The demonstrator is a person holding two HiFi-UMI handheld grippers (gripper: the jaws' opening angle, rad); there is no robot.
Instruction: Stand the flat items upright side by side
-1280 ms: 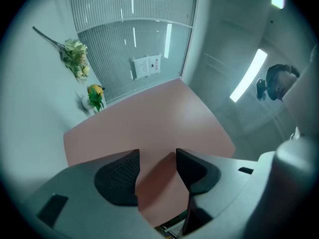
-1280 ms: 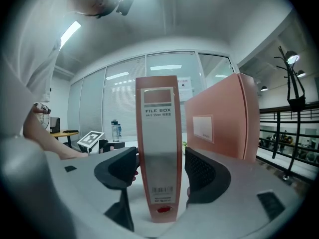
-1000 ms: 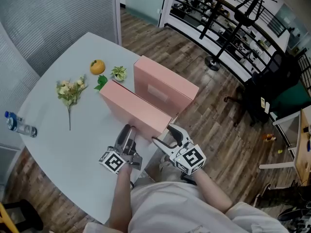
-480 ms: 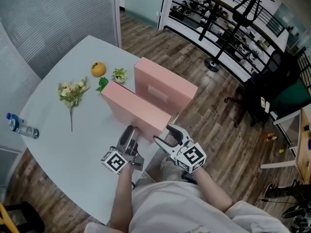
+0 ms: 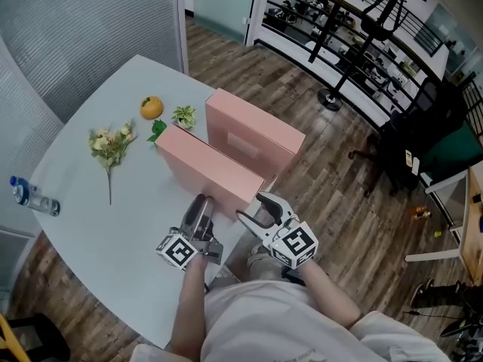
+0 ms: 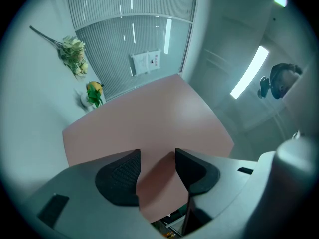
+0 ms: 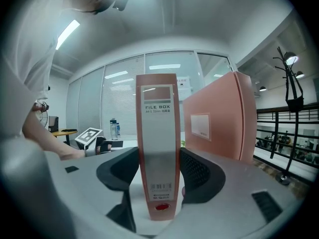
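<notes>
Pale table [image 5: 83, 217] at lower left, blinds [image 5: 75, 29] upper left, wood floor [image 5: 332, 187] right. At centre the near box [image 5: 207, 168] stands beside the far box [image 5: 253, 130]. The right gripper [image 5: 252, 207], jaws just closing, pinches the near box's spine. The left gripper [image 5: 202, 202] is spread alongside.

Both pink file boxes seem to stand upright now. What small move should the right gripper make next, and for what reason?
Probably slide the near file box sideways toward the far file box, then let go. The right gripper, whose jaws have just been closing, grips the near box by its spine. Both boxes stand upright, yet a gap shows between them.
</notes>
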